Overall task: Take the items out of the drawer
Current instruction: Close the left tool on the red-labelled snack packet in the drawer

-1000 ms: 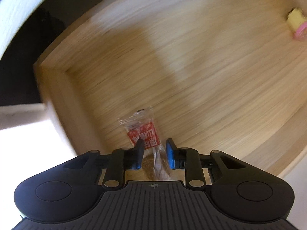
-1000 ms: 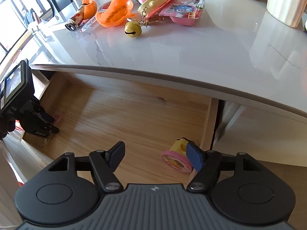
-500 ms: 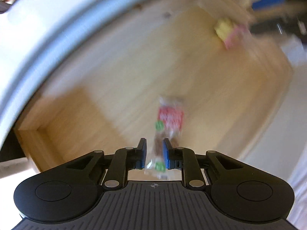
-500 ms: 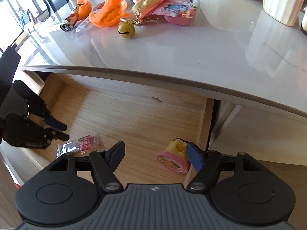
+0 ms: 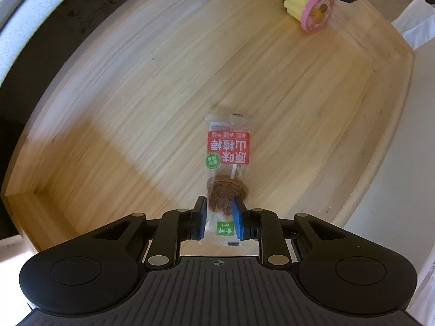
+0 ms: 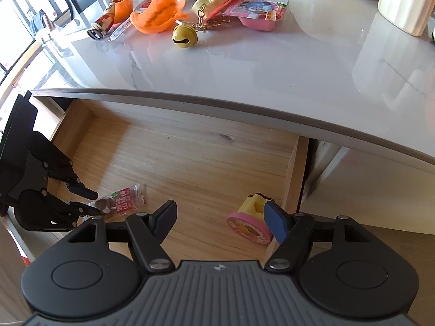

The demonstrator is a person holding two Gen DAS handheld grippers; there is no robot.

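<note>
Two items are lying in the open wooden drawer point(image 6: 190, 163): a snack packet point(image 5: 227, 163) near its left front and a yellow-and-pink toy point(image 6: 251, 221) against its right wall. You are pointing your left gripper point(image 5: 218, 218) straight down over the packet; its jaws are opening, with the packet's clear end and brown contents sitting between the blue pads point(image 5: 237, 218). Whether the pads are pressing the wrapper, you cannot tell from either view. You are holding your right gripper point(image 6: 220, 221) wide open and empty above the drawer's front right, its right finger just beside the toy, not touching it. Above the drawer, the marble top point(image 6: 272, 62) is carrying a bell point(image 6: 185, 35) and an orange shell point(image 6: 157, 9).
</note>
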